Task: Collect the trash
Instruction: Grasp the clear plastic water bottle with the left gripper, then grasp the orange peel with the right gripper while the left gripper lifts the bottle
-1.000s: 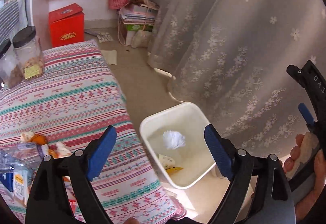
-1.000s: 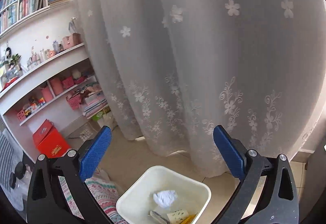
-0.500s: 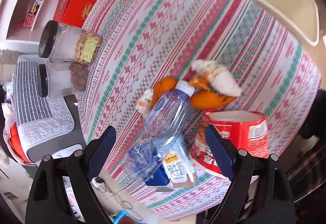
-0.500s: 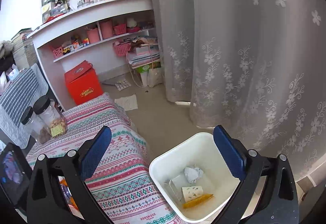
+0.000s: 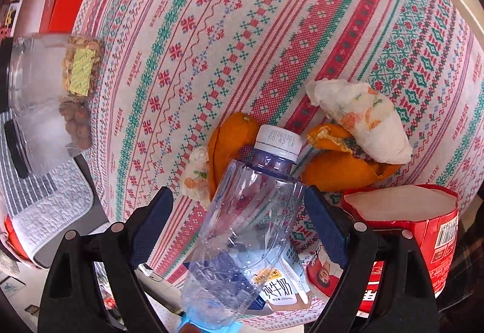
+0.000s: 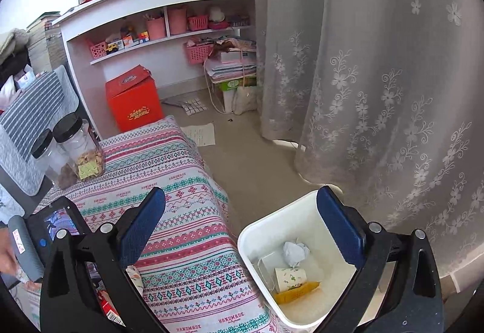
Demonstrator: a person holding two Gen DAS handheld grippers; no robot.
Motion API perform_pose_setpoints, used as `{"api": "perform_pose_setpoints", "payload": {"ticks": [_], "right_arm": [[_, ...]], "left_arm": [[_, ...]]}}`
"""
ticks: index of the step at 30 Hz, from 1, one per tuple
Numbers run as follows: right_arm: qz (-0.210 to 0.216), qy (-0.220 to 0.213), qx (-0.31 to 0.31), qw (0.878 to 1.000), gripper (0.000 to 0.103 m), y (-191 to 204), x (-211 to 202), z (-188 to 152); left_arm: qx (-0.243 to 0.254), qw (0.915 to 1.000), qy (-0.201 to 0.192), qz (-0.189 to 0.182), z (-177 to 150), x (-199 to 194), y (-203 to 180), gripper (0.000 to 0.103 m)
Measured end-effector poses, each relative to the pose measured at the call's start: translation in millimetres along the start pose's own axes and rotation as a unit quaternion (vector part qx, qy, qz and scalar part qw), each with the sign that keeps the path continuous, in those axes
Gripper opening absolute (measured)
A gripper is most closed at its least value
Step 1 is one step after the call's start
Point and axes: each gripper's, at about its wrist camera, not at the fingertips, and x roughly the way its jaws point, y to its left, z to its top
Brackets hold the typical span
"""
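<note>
In the left wrist view my left gripper [image 5: 239, 212] is open, its jaws either side of an empty clear plastic bottle [image 5: 242, 227] with a white cap, lying on the patterned table. Around it lie orange peel [image 5: 341, 169], a crumpled printed tissue [image 5: 363, 121], a small milk carton [image 5: 278, 293] and a red paper cup [image 5: 423, 236]. In the right wrist view my right gripper [image 6: 242, 227] is open and empty, above the table edge and the white trash bin [image 6: 257, 242] on the floor. The bin holds a paper ball, a paper cup and a yellow wrapper.
Two black-lidded clear jars [image 5: 51, 84] stand at the table's far side, also in the right wrist view [image 6: 72, 151]. A red box [image 6: 133, 103], white shelves [image 6: 157, 0] and a lace curtain [image 6: 378, 90] lie beyond. A striped chair cushion [image 6: 27, 121] is left.
My left gripper swung from the bin down to the table and closed in around the clear bottle. My right gripper tilted down and left, bringing table and bin into view.
</note>
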Motion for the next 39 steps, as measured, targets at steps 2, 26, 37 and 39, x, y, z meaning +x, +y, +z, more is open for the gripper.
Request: {"api": "perform_pose_setpoints", "payload": {"ticks": [2, 26, 37, 39], "right_arm": [[0.006, 0.006, -0.002, 1.0, 0.096, 4, 1, -1], [0.062, 0.044, -0.01, 0.997, 0.096, 28, 10, -9], [0.249, 0.275, -0.008, 0.929, 0.096, 118, 76, -50], [0.269, 0.343, 0.017, 0.9, 0.085, 147, 96, -63]], "left_arm": [[-0.012, 0.9998, 0.001, -0.016, -8, 4, 8, 0.087], [-0.156, 0.9654, -0.205, -0.041, -73, -94, 57, 0.064], [-0.516, 0.7085, -0.44, -0.196, -289, -135, 80, 0.064], [-0.545, 0.6771, -0.456, -0.191, -312, -122, 78, 0.064]]}}
